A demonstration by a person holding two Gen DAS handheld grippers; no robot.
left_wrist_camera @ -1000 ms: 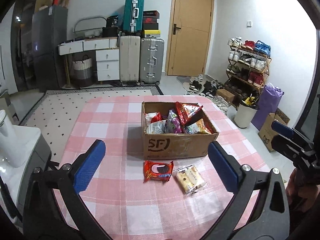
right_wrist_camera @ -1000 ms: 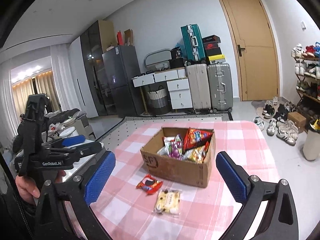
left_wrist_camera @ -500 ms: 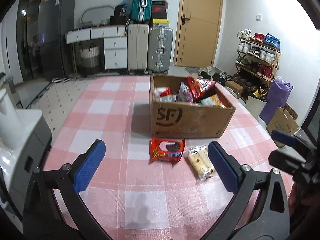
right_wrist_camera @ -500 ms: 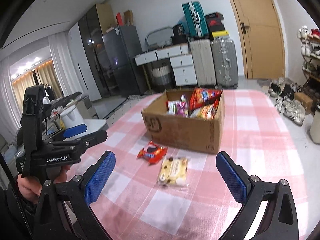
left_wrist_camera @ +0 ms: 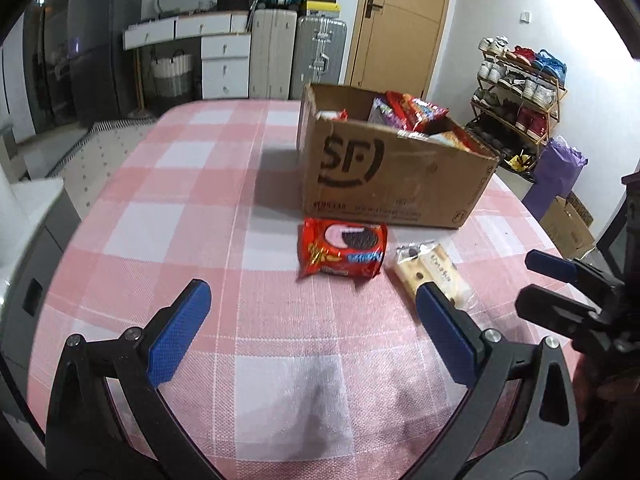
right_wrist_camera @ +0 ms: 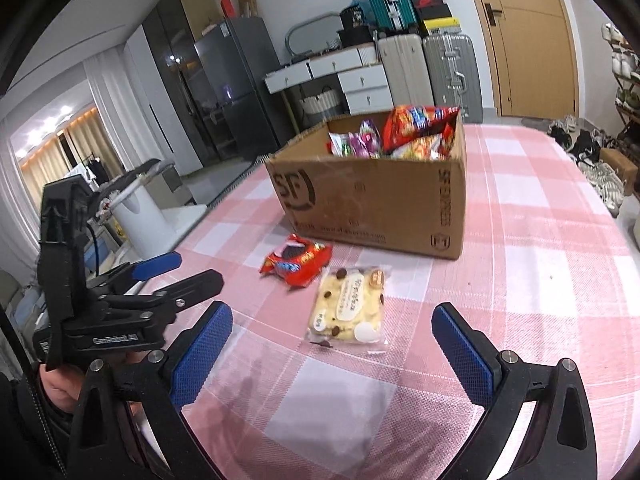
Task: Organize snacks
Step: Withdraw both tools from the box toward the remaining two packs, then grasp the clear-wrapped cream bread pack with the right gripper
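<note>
Both grippers, left gripper (left_wrist_camera: 308, 308) and right gripper (right_wrist_camera: 332, 332), spread wide, empty; red cookie packet (left_wrist_camera: 343, 251) light, crinkly, crushable; pinch flat midsection.

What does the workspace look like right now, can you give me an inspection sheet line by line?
Surface: table under a pink and white checked cloth.
Job's things: brown cardboard box marked SF, open and holding several snack bags; red cookie packet and clear packet of pale chip cookies lie flat in front of it, side by side.
Clutter: nothing seen on the cloth.
Grippers: left tool open, holding nothing; right tool open, holding nothing, facing the clear packet.
Cables: a thin black cable near the left tool's body in the right wrist view.
Surroundings: suitcases, wooden door, shoe rack, white drawers, dark fridge.
</note>
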